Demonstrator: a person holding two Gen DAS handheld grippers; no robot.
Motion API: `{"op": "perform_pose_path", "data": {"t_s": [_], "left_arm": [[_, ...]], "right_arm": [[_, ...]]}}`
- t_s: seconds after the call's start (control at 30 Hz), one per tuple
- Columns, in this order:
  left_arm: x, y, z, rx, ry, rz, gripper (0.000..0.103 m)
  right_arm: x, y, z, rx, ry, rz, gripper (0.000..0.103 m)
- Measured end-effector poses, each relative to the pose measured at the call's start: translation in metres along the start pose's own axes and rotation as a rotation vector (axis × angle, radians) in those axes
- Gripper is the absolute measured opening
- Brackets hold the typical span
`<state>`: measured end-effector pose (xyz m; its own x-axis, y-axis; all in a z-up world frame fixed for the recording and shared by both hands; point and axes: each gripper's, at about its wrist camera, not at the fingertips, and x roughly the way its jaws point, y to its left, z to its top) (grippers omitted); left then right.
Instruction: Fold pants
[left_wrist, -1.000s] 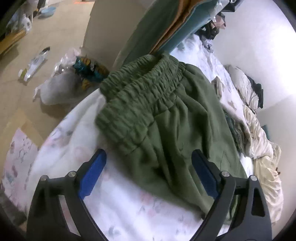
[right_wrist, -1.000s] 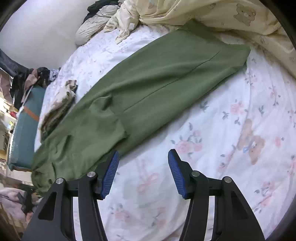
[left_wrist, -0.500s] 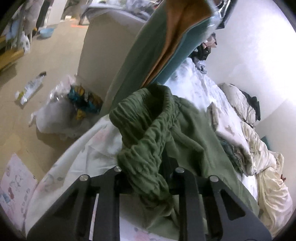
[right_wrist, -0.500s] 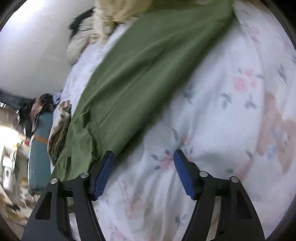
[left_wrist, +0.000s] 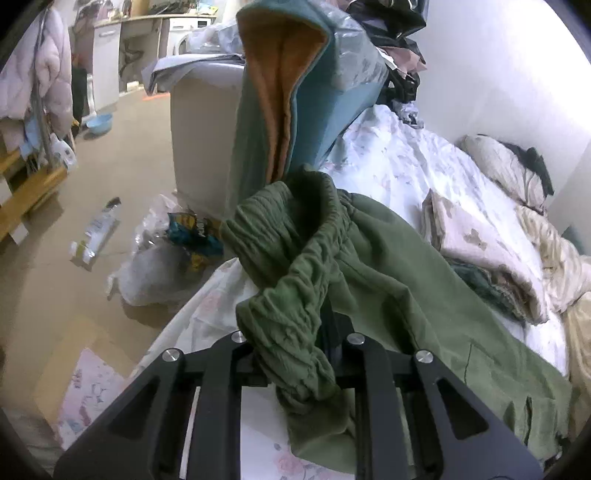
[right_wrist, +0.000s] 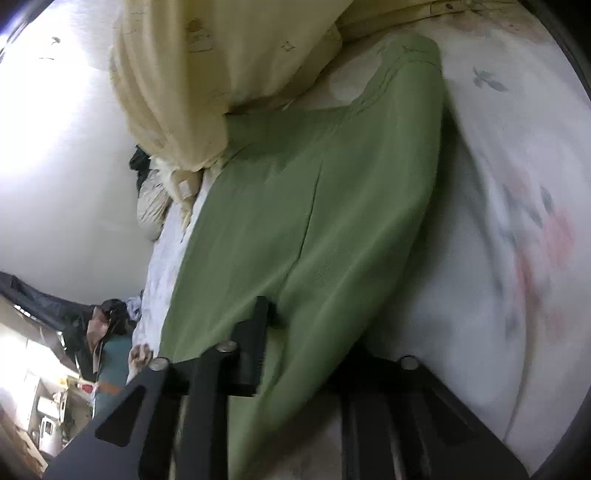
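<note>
The green pants (left_wrist: 406, 280) lie along the floral bed sheet (left_wrist: 388, 166). My left gripper (left_wrist: 295, 343) is shut on their gathered elastic waistband (left_wrist: 288, 236), which is bunched and lifted off the sheet near the bed's edge. In the right wrist view, the pants leg (right_wrist: 332, 184) stretches away toward the hem by a cream duvet. My right gripper (right_wrist: 303, 332) is rolled to one side and its jaws are closing, with a fold of the leg fabric pinched between them. One dark finger (right_wrist: 255, 332) shows; the other is hidden under the cloth.
A teal garment with orange lining (left_wrist: 280, 92) hangs at the bed's end. A plastic bag (left_wrist: 159, 266) lies on the floor below. Folded beige clothes (left_wrist: 480, 251) sit beside the pants. The cream duvet (right_wrist: 207, 74) is heaped against the leg's far end.
My left gripper closed on the waistband and raised it off the sheet. My right gripper dropped toward the leg, rolled sideways and closed on its fabric.
</note>
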<state>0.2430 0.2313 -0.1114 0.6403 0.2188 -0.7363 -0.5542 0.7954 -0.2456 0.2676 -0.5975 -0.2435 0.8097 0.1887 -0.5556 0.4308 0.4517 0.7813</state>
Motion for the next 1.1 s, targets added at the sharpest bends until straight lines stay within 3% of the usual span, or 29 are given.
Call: {"op": "perform_pose_path", "data": {"t_s": [0.03,0.07,0.13,0.23,0.33,0.4,0.53,0.67,0.93,0.97,1.1], "left_arm": [[-0.003,-0.002,0.001,0.009,0.000,0.011,0.014],[-0.013,-0.006,0.003,0.005,-0.008,0.030,0.014],[-0.036,-0.015,0.007,0.005,-0.047,0.022,0.013],[-0.078,-0.041,0.013,0.115,-0.112,-0.028,0.013],[-0.098,-0.037,0.024,0.113,-0.080,-0.073,0.013],[-0.108,-0.030,0.029,0.121,-0.073,-0.064,0.013],[-0.126,0.010,0.038,0.089,-0.001,-0.059,0.013],[-0.149,0.047,0.027,0.148,0.065,-0.049,0.013],[-0.185,0.121,-0.014,0.145,0.263,-0.032,0.014],[-0.186,0.122,-0.024,0.190,0.277,-0.021,0.015],[-0.161,0.125,-0.039,0.200,0.369,0.044,0.017]], "right_arm": [[0.002,0.004,0.004,-0.014,-0.013,-0.021,0.009],[0.004,0.010,0.008,-0.030,-0.007,-0.028,0.002],[0.002,0.032,0.010,-0.142,0.003,-0.056,0.001],[-0.018,0.048,0.012,-0.144,-0.035,-0.028,0.001],[-0.036,0.065,0.013,-0.160,-0.045,-0.033,0.001],[-0.052,0.074,0.013,-0.158,-0.050,-0.043,0.001],[-0.090,0.076,0.000,-0.154,-0.021,-0.113,0.001],[-0.136,0.070,-0.020,-0.153,0.017,-0.182,0.001],[-0.228,-0.001,-0.092,0.108,0.156,-0.346,0.001],[-0.231,-0.001,-0.095,0.105,0.158,-0.371,0.001],[-0.221,-0.014,-0.103,0.087,0.224,-0.522,0.003]]}}
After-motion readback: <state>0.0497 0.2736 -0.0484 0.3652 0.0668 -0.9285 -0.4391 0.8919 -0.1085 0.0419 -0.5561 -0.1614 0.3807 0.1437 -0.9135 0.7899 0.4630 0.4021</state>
